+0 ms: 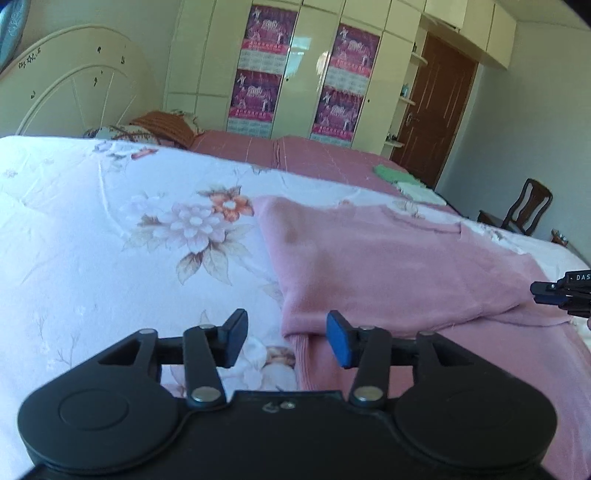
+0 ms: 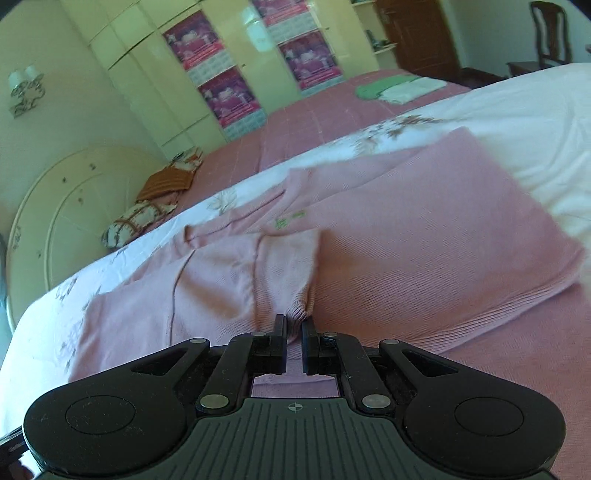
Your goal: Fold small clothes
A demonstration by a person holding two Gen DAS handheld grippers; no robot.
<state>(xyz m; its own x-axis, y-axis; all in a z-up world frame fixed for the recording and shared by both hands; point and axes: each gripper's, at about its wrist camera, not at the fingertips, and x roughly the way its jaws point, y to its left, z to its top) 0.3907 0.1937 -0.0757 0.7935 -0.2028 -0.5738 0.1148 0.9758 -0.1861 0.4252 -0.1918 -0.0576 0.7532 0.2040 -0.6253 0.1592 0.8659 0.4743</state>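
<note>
On the bed [image 1: 92, 206] — left tongs [image 1: 287, 338] gape empty; right view alone shows right tongs [image 2: 294, 332] narrowly parted around a pink sweater [image 2: 424, 236] fold.

Two grippers: left [image 1: 287, 338], right [image 2: 294, 341]. One pink garment [image 2: 424, 236] at centre. Four posters [image 1: 269, 33] at twelve o'clock. Two folded cloths [image 2: 400, 88] at one o'clock. One chair [image 1: 526, 212] at three o'clock.

The right claw [image 2: 294, 334] stands narrowly parted around a bunched fold of pink sweater [image 2: 406, 236]. The sweater lies on the floral bed [image 2: 517, 110].
</note>
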